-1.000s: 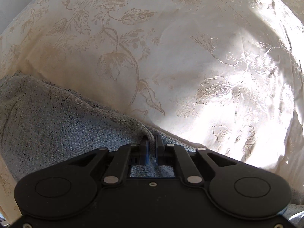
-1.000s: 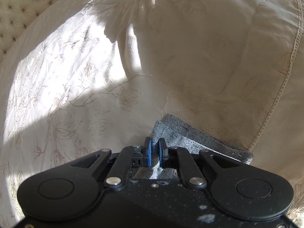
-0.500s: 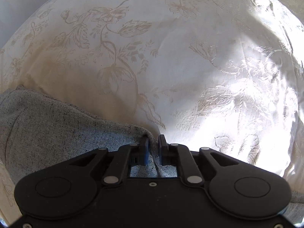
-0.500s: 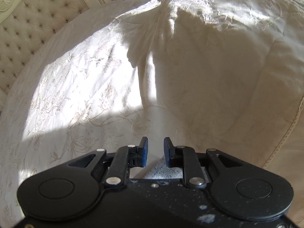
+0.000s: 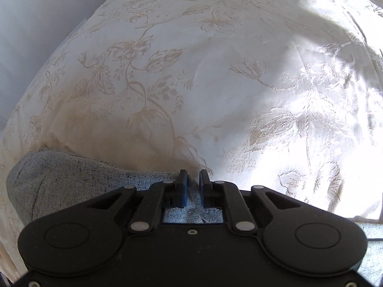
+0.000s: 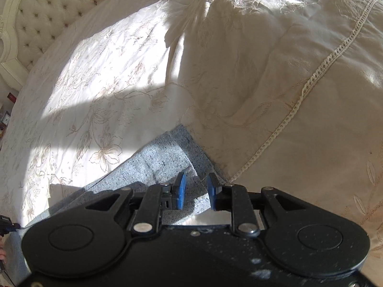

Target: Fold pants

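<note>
On the bedspread (image 5: 215, 83), my left tongs (image 5: 193, 186) stood narrowly parted and my right tongs (image 6: 195, 192) had just been opening wider; neither gripped the pants (image 6: 162, 153), so lifting straight away seemed best.

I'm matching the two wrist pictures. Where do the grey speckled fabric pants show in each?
Left wrist view: grey speckled fabric pants at lower left, running under the hand-held gripper.
Right wrist view: pants at lower centre, stretching toward lower left.
Shared landmark: the cream floral-embroidered bedspread beneath them.
</note>
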